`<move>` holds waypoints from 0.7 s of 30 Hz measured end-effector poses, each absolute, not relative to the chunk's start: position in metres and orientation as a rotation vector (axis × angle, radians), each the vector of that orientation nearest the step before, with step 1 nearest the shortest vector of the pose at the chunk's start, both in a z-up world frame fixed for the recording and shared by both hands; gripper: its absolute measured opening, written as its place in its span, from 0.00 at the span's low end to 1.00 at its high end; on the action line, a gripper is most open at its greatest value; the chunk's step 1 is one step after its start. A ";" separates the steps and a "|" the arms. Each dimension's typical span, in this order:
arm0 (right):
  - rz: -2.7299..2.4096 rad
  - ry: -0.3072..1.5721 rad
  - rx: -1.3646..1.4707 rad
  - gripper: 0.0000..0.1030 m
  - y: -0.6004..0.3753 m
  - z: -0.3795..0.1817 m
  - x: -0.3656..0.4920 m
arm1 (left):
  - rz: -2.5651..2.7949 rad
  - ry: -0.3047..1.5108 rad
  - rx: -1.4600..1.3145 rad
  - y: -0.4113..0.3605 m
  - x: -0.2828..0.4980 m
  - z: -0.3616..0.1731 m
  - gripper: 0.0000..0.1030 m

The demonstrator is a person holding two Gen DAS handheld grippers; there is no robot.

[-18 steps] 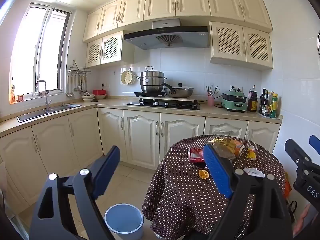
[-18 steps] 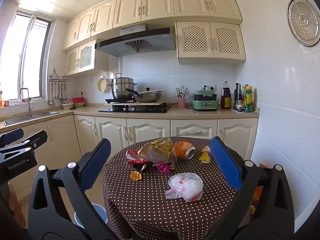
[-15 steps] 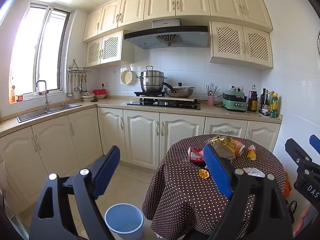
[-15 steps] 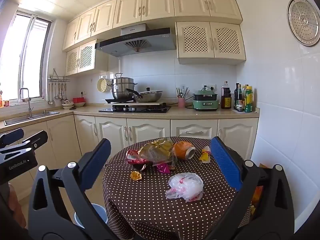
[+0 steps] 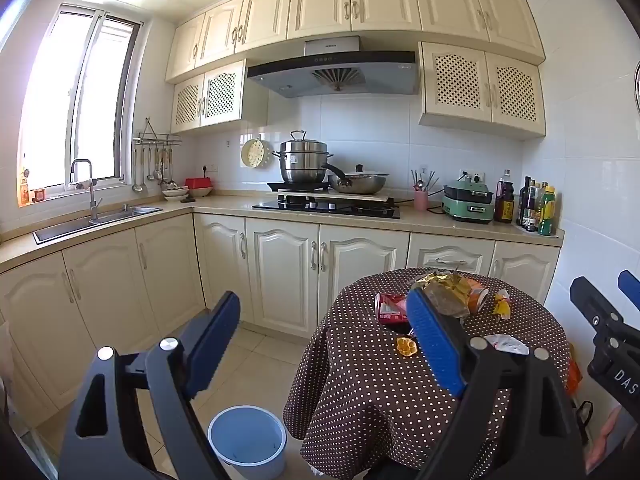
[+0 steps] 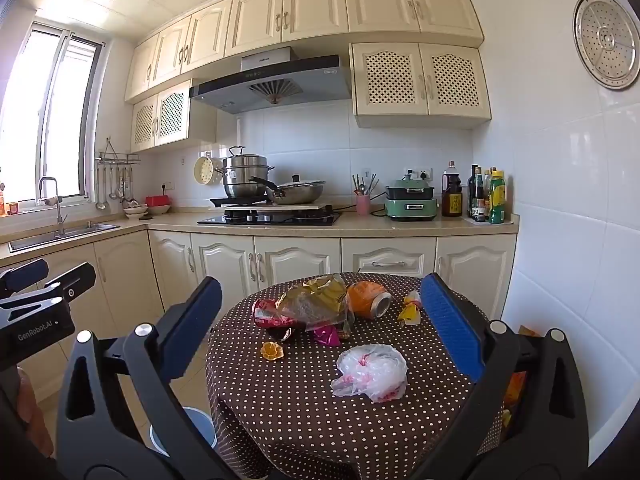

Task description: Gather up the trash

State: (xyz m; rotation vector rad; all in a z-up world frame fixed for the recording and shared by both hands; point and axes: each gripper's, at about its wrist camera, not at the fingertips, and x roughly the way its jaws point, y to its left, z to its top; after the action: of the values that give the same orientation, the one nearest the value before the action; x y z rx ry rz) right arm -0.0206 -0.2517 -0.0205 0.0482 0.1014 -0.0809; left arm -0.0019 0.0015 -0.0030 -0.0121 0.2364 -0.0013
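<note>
Already both tools gape wide and hold nothing. Left tool (image 5: 324, 332) hangs above the blue bin (image 5: 248, 440), beside the polka-dot worktop (image 6: 280, 400); right tool (image 6: 320, 316) faces the trash squarely, nearer the crumpled plastic bag (image 6: 370, 372) lying just ahead between its fingers.

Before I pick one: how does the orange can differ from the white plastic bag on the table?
The orange can is rigid and lies on its side at the far edge; the white plastic bag is crumpled, soft and translucent, wider, and nearer the right tool. Both lie untouched on the polka-dot tablecloth.
</note>
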 end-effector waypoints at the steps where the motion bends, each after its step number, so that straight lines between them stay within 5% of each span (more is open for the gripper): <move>1: -0.081 0.101 0.048 0.95 -0.252 -0.021 -0.020 | -0.001 0.236 -0.012 0.001 -0.002 -0.003 0.81; 21: -0.078 0.099 0.058 0.95 -0.251 -0.029 -0.012 | 0.002 0.246 0.002 0.002 0.006 -0.009 0.81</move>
State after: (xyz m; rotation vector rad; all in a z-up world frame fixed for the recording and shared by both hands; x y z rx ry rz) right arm -0.0117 -0.2515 -0.0293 0.0578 0.0994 -0.0784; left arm 0.0055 0.0016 -0.0091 0.0020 0.2459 0.0018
